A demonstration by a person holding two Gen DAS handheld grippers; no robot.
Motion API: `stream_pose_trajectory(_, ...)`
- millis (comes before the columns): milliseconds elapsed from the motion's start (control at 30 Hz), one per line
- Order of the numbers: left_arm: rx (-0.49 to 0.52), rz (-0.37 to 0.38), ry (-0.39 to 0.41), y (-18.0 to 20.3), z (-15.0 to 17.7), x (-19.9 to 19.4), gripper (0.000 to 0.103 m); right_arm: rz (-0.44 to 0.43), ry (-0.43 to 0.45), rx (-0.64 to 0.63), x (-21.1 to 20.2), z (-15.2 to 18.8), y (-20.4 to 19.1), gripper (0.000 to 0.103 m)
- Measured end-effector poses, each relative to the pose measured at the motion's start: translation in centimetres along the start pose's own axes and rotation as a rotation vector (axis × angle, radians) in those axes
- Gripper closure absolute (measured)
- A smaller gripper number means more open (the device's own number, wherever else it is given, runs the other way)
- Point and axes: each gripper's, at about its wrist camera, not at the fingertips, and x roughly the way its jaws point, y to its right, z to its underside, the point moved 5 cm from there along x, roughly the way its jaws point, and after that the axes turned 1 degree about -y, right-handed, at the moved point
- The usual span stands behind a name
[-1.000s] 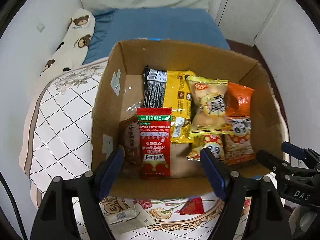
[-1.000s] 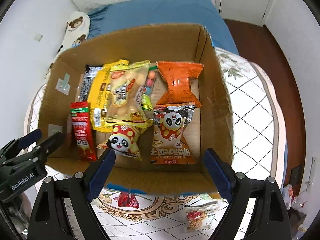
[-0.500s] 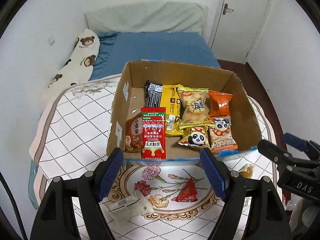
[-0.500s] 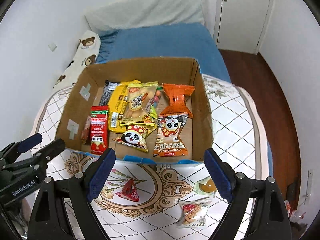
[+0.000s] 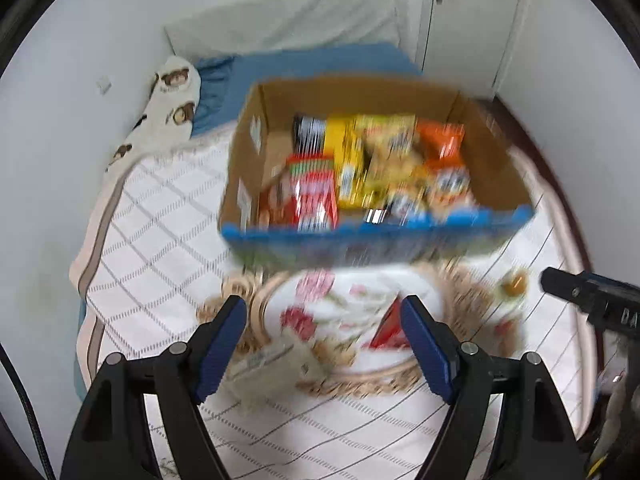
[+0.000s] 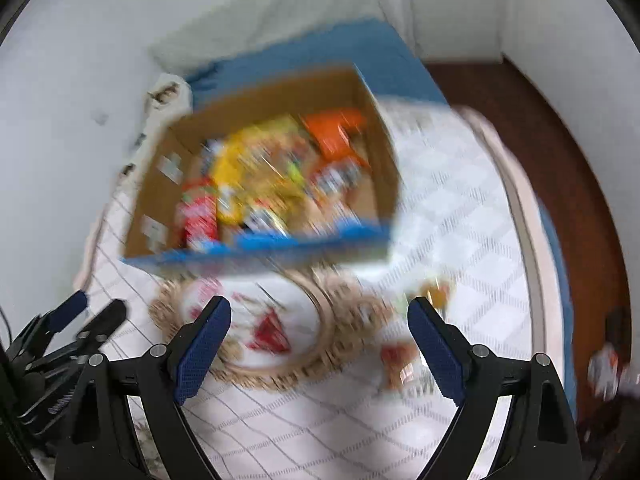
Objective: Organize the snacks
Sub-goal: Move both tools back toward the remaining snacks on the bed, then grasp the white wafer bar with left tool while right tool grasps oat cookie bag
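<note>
- A cardboard box (image 5: 492, 168) is seen on a bed, on a white quilt (image 5: 160, 232) with crossing lines. Both pictures are blurred.
- The box is filled with snack packs. A red pack (image 5: 314, 196) is seen by the box's left wall, yellow packs (image 5: 352, 160) are laid in the middle, and an orange pack (image 5: 442, 146) is laid toward the right wall.
- The left gripper (image 5: 324, 334) is held in front of the box, over the flower ring on the quilt. Its blue fingers (image 5: 218, 344) are spread apart, and nothing is held between them.
- A small red snack (image 5: 390, 328) is seen on the quilt in front of the box, just beside the left gripper's right finger.
- A small round yellow snack (image 5: 514, 284) is laid on the quilt, in front of the box's right corner.
- The right gripper (image 6: 320, 336) is also held in front of the box. Its jaws are wide apart, with nothing gripped.
- A blue sheet (image 5: 312, 66) and a bear pillow (image 5: 172, 108) are seen behind the box.
</note>
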Motion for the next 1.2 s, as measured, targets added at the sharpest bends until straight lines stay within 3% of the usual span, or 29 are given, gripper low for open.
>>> stream_pose_trajectory(133, 0.045, -0.051, -0.094, -0.4, 3.3, 4.1, 0.025, 0.059, -0.151, 0.087, 5.9, 3.7, 4.9, 0.011)
stream_pose_trajectory(333, 0.119, -0.105, -0.199, -1.3, 8.1, 8.9, 0.025, 0.149, -0.269, 0.18, 12.9, 7.6, 9.7, 0.011)
stream_pose_trajectory(367, 0.123, -0.105, -0.204, -1.5, 8.6, 9.0, 0.025, 0.158, -0.284, 0.184, 13.8, 8.2, 10.0, 0.013)
stream_pose_trajectory(400, 0.133, -0.109, -0.211, -1.7, 9.2, 9.1, 0.025, 0.162, -0.29, 0.181, 14.3, 8.4, 10.1, 0.024)
stream_pose_trajectory(433, 0.141, -0.109, -0.218, -1.9, 9.7, 9.2, 0.025, 0.165, -0.294, 0.174, 14.7, 8.8, 9.9, 0.039)
stream_pose_trajectory(533, 0.173, -0.107, -0.231, -2.7, 11.2, 9.2, 0.025, 0.161, -0.297, 0.107, 15.0, 10.1, 8.0, 0.046)
stream_pose_trajectory(833, 0.362, -0.113, -0.291, -3.7, 13.4, 10.4, 0.025, 0.052, -0.406, -0.024, 16.3, 15.2, 0.8, 0.046)
stream_pose_trajectory(967, 0.508, -0.161, -0.293, -2.6, 12.6, 12.0, 0.025, 0.048, -0.415, -0.063, 16.8, 15.4, -0.7, 0.047)
stream_pose_trajectory(1100, 0.596, -0.157, -0.319, -1.4, 11.7, 14.2, 0.025, 0.046, -0.421, -0.059, 16.9, 15.2, -0.9, 0.047)
stream_pose_trajectory(1200, 0.593, -0.116, -0.38, -1.0, 11.5, 16.2, 0.026, 0.046, -0.428, -0.052, 17.1, 14.2, -1.1, 0.047)
